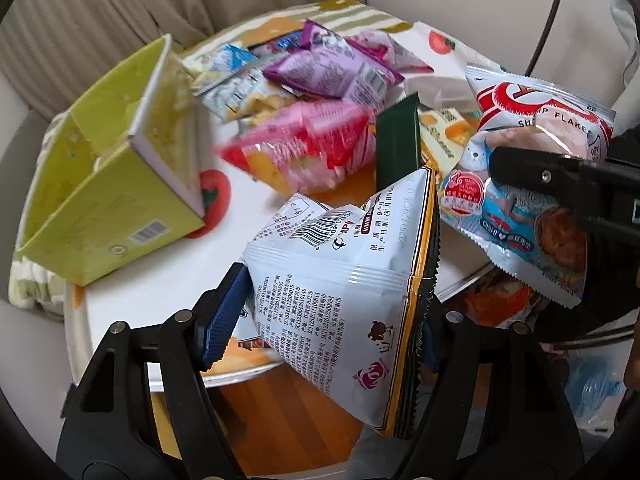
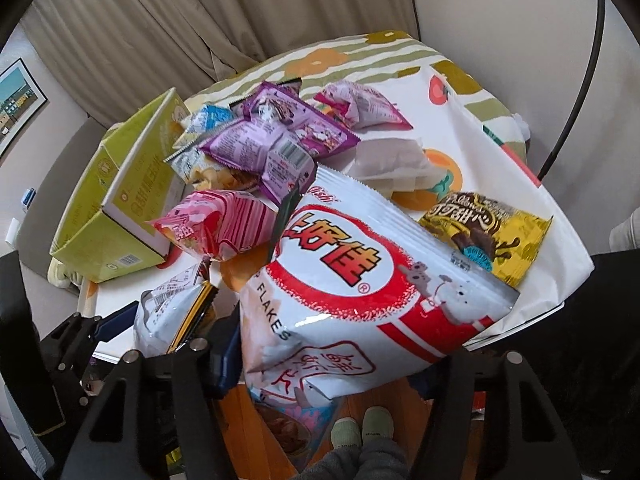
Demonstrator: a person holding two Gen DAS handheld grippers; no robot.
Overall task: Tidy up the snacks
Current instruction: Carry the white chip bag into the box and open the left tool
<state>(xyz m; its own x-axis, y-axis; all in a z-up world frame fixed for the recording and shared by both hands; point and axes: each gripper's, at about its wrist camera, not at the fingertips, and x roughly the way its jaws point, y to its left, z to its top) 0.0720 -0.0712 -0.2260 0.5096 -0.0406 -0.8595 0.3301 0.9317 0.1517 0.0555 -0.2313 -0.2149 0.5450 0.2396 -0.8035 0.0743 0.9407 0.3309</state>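
The left gripper (image 1: 332, 312) holds a white chip bag (image 1: 344, 280) with a yellow-and-black sealed edge; the bag sits squarely between the two blue finger pads (image 1: 224, 312), which press on its sides, and it hangs over the near rim of the round table (image 1: 160, 280). The right gripper (image 2: 324, 368) clamps a red-and-white shrimp flakes bag (image 2: 352, 280), whose lower end lies between the jaws while its top leans out over the table. Beyond both, a loose heap of snacks lies on the tabletop: purple packets (image 2: 276, 140), a pink striped packet (image 2: 216, 228) and a yellow chocolate packet (image 2: 488, 232). An open green cardboard box (image 1: 108, 160) stands at the left edge, just beside the heap.
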